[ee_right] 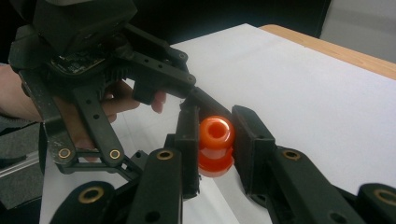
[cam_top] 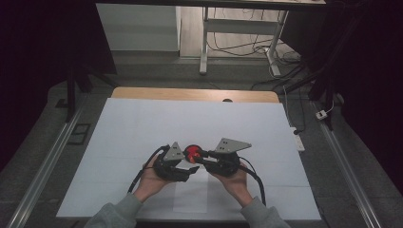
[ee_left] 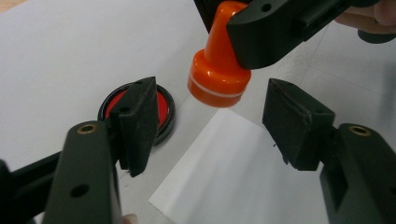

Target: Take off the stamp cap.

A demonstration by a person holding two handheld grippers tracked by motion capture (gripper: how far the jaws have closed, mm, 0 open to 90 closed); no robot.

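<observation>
An orange stamp (cam_top: 192, 153) with a knob handle and a white ring hangs over the table, handle clamped in my right gripper (cam_top: 203, 155). In the right gripper view both pads press the stamp (ee_right: 215, 144) inside my right gripper (ee_right: 215, 122). In the left gripper view the stamp (ee_left: 217, 70) hangs just past my left gripper (ee_left: 212, 93), whose jaws stand apart with nothing touching them. A round black ink pad (ee_left: 163, 105) with a red face lies on the table, partly hidden behind the left jaw. My left gripper (cam_top: 187, 166) sits beside the stamp.
A small white paper slip (ee_left: 233, 172) lies under the left jaws; in the high view this slip (cam_top: 192, 194) is near the front edge. A white sheet (cam_top: 190, 118) covers the wooden table. Desk legs and cables (cam_top: 247, 47) lie on the floor beyond.
</observation>
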